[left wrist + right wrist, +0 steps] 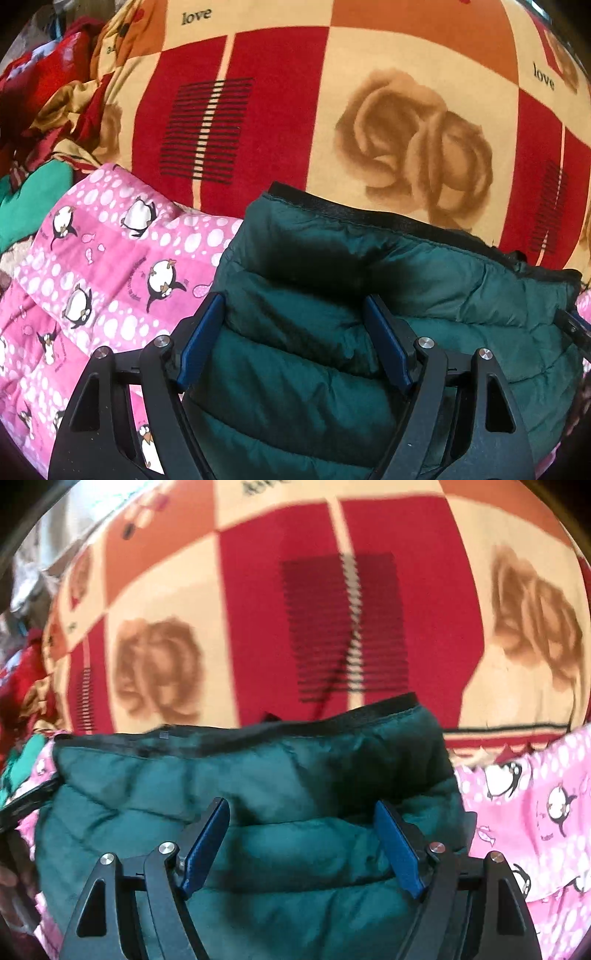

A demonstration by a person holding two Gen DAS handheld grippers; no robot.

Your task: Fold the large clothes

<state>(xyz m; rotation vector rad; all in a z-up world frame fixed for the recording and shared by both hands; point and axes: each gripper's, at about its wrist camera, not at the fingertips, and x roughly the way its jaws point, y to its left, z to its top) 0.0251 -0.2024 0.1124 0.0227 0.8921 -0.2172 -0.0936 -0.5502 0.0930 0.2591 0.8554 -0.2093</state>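
Observation:
A dark green quilted puffer jacket (pixel 332 280) with a black zip edge lies folded on top of a pink penguin-print quilted garment (pixel 92 266). My left gripper (pixel 295 321) is open just above the green jacket's left part, its blue pads (pixel 201 336) spread wide and holding nothing. In the right wrist view the same green jacket (pixel 258 775) fills the lower middle, with the pink garment (pixel 528 805) to its right. My right gripper (pixel 301 830) is open over the jacket's right part, empty. The right gripper's tip (pixel 576 328) shows at the left view's right edge.
Everything lies on a bed with a red, cream and orange checked blanket (pixel 280 110) printed with roses and "love". A heap of red and yellow clothes (pixel 48 92) and a teal garment (pixel 33 203) lie at the left.

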